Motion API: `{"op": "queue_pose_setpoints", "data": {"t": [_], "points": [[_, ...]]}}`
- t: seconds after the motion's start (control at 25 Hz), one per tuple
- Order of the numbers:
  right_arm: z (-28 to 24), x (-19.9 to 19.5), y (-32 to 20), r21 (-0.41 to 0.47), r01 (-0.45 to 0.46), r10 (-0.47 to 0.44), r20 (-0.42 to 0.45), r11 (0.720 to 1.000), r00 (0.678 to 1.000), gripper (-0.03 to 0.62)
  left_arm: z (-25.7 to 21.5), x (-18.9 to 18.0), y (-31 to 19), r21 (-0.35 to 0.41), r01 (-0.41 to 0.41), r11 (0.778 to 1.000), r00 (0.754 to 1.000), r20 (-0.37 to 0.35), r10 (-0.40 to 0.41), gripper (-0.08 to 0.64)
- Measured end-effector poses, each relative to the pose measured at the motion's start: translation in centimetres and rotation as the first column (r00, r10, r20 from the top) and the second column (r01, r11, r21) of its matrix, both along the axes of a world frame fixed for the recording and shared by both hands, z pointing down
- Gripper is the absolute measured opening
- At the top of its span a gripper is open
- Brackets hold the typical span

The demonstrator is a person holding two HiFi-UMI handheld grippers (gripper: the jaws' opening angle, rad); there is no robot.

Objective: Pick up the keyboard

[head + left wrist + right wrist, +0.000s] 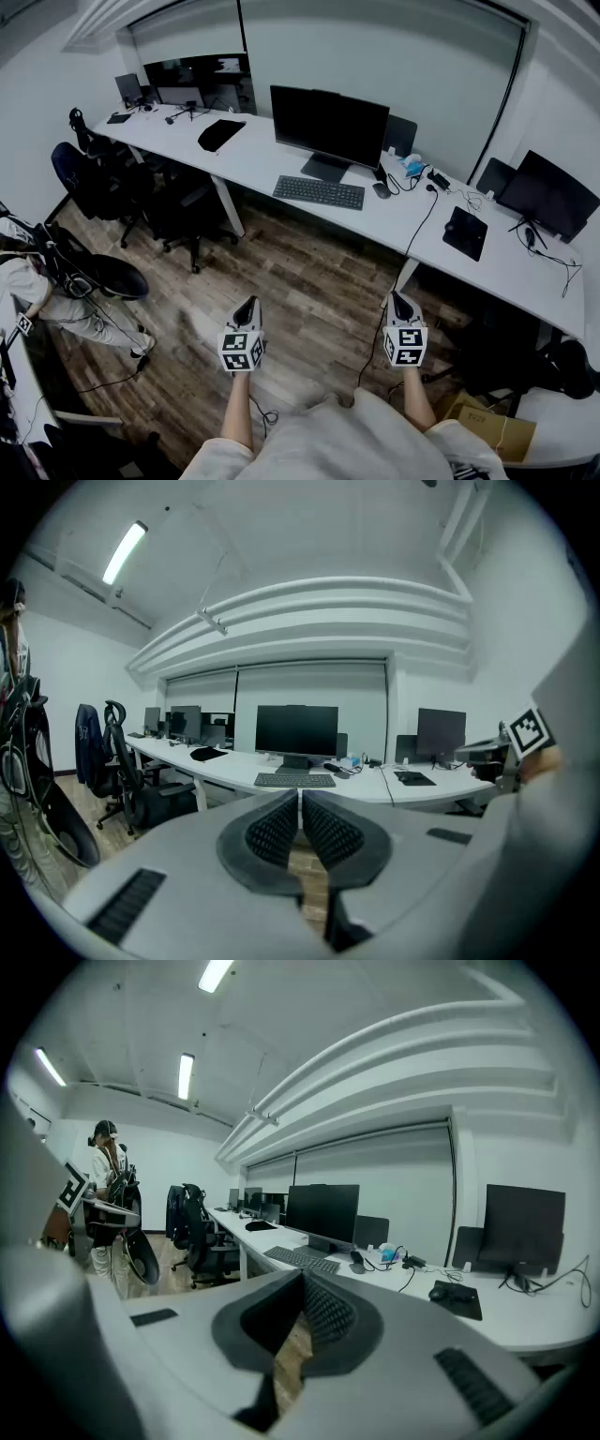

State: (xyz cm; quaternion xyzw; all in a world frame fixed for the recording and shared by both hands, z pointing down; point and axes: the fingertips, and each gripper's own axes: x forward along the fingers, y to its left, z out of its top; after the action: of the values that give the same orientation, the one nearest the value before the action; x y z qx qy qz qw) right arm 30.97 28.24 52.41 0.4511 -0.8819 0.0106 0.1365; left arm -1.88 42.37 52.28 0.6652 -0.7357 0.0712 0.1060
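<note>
Left gripper (247,307): mine; jaws pressed together with nothing between them, held out over the wooden floor (309,281) and tipped slightly downward.
Keyboard (319,192): dark, full-width, lying flat on the long white desk (253,155) just in front of the monitor (329,122); well apart from both my grippers.
Mouse (380,190): dark, just beside the keyboard's right end.
Right gripper (398,300): mine; jaws likewise closed and empty, held about level with the left one.
Step in hand: the approach. I have nothing grasped, and I judge the task barely begun.
Next move: I need to close the gap to the desk and part both pairs of jaws. Then I take the keyboard by its two short ends, with the right gripper going in between keyboard and mouse without knocking the mouse.
</note>
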Motion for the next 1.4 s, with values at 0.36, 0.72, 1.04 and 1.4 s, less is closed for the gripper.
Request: {"op": "queue_pose_setpoints", "data": {"t": [0.36,0.72,1.04,1.4], "points": [[-0.5,0.2,0.7,0.006,0.014,-0.014,0.026,1.0,1.0,0.0,-0.1,1.0,0.4,0.006,-0.031,1.0,0.999,-0.035,0.031,0.02],[-0.3,-0.3,0.2,-0.005,0.067,-0.067,0.066,0.998,0.996,0.433,0.1,2.2,-0.4,-0.001,-0.082,0.997,0.995,-0.063,0.082,0.308],[0.1,0.1,-0.5,0.004,0.069,-0.069,0.048,0.998,0.996,0.431,0.0,2.6,-0.8,0.01,-0.067,0.998,0.997,-0.039,0.068,0.308],[0.8,0.7,-2.4,-0.007,0.104,-0.104,0.033,0.995,0.994,0.431,0.4,4.0,-2.7,-0.006,-0.045,0.999,0.998,-0.033,0.044,0.308]]}}
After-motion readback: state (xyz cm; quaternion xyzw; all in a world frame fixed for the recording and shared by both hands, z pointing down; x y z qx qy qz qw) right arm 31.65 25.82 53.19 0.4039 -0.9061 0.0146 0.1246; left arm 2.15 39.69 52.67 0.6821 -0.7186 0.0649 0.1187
